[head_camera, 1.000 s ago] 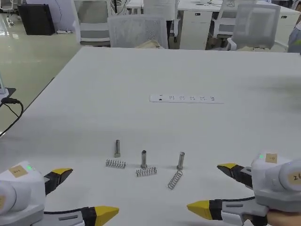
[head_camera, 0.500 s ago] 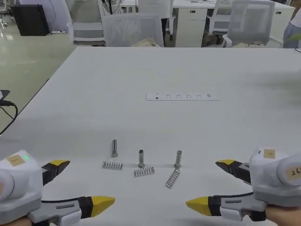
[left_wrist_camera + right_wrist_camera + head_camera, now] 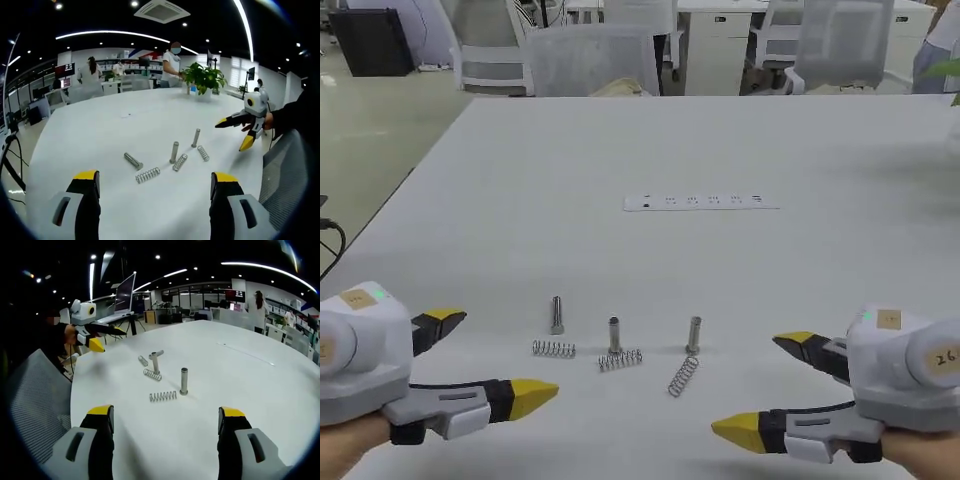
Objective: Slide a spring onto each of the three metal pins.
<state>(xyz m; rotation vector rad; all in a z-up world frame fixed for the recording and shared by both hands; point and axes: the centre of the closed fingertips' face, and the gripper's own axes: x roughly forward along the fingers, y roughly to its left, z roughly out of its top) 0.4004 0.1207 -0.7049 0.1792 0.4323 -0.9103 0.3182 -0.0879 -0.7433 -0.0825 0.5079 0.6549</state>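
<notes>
Three short metal pins stand upright in a row on the white table: left pin (image 3: 557, 315), middle pin (image 3: 614, 335), right pin (image 3: 694, 335). A small coil spring lies flat in front of each: left spring (image 3: 553, 348), middle spring (image 3: 620, 360), right spring (image 3: 683, 375). My left gripper (image 3: 500, 355) hovers open to the left of the row, and my right gripper (image 3: 751, 384) hovers open to its right; both hold nothing. In the left gripper view the pins (image 3: 174, 152) and springs (image 3: 148, 174) lie ahead of the left gripper (image 3: 154, 179). In the right gripper view the nearest pin (image 3: 184, 381) and spring (image 3: 163, 396) lie ahead of the right gripper (image 3: 166, 412).
A white power strip (image 3: 700, 202) lies flat in the middle of the table (image 3: 720, 140), beyond the pins. Mesh office chairs (image 3: 590, 60) stand along the far edge. A potted plant (image 3: 202, 77) sits at one table end, with people standing beyond it.
My left gripper has moved forward, closer to the row of pins. The right gripper has barely moved. Pins and springs lie as before; the head camera has shifted a little.
</notes>
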